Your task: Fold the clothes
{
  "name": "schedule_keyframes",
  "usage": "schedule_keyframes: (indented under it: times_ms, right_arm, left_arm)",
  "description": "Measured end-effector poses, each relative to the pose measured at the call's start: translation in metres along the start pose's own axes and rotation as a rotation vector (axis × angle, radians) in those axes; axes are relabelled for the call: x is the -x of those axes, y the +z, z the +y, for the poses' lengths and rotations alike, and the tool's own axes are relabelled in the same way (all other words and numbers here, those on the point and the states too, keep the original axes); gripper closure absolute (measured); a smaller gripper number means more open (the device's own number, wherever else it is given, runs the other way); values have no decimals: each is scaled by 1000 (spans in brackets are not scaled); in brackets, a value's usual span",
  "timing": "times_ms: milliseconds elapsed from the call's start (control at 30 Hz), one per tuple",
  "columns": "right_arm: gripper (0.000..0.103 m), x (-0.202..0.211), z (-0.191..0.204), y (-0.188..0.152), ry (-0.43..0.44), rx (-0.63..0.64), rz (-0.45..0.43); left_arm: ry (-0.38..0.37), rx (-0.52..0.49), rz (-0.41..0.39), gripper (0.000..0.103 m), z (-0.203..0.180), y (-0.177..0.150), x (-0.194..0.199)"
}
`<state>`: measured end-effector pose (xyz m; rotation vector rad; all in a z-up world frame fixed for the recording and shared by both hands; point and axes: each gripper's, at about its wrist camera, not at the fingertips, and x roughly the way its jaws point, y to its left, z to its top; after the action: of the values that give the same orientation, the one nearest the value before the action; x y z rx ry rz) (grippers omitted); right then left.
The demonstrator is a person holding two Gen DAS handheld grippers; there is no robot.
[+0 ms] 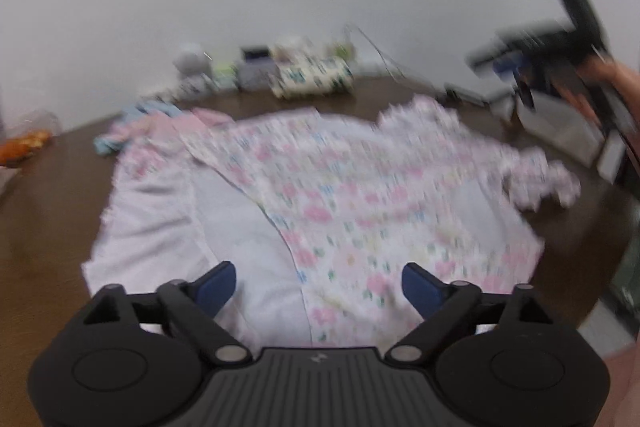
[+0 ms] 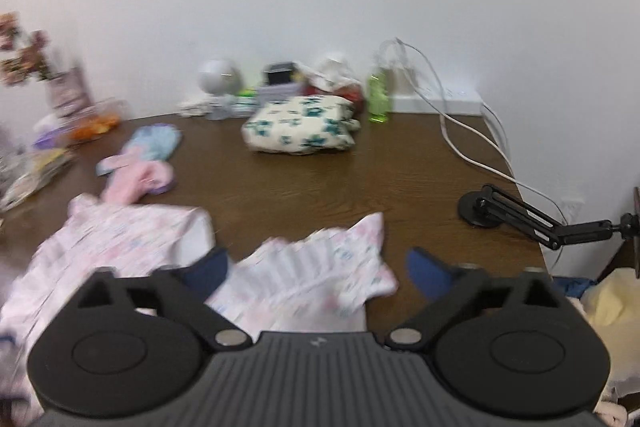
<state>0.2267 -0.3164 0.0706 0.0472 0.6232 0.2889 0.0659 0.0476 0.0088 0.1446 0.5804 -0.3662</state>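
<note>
My left gripper (image 1: pixel 319 283) stands with its jaws spread wide, nothing pinched between the blue pads (image 1: pixel 218 285). Directly beyond and beneath those jaws lies the floral garment (image 1: pixel 340 195), pale with pink and green print, spread over the brown table (image 1: pixel 48 211); one panel is laid over toward the left jaw's side, showing its plain white lining. Beyond the left jaw, past the garment's far edge, rests a small pink-and-blue piece of clothing (image 1: pixel 132 129).

My right gripper (image 2: pixel 318 269) likewise holds its jaws wide apart and empty. A ruffled edge of the floral garment lies between and just below them, though blur hides whether a pad touches it. Far ahead of these jaws sits a folded cloth with teal flowers (image 2: pixel 300 129), a green bottle (image 2: pixel 378 99) just to its right. Beyond the right jaw, white cables (image 2: pixel 472 147) trail across the table toward a black hinged mount (image 2: pixel 516 215).
</note>
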Motion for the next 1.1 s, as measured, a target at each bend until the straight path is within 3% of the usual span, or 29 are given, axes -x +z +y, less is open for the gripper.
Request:
schedule_keyframes:
  times_ms: [233, 367, 467, 600, 1100]
  right_arm:
    - [0, 49, 30, -72, 5, 71, 21]
    - [0, 65, 37, -109, 10, 20, 18]
    - [0, 73, 36, -127, 25, -64, 0]
    - [0, 81, 34, -142, 33, -146, -19]
    - [0, 97, 51, -157, -8, -125, -21]
  left_arm:
    - [163, 46, -24, 5, -21, -7, 27]
    - [150, 157, -18, 5, -26, -18, 35]
    - [140, 173, -16, 5, -33, -23, 40]
    - [148, 168, -20, 5, -40, -29, 49]
    - [193, 213, 18, 5, -34, -47, 71]
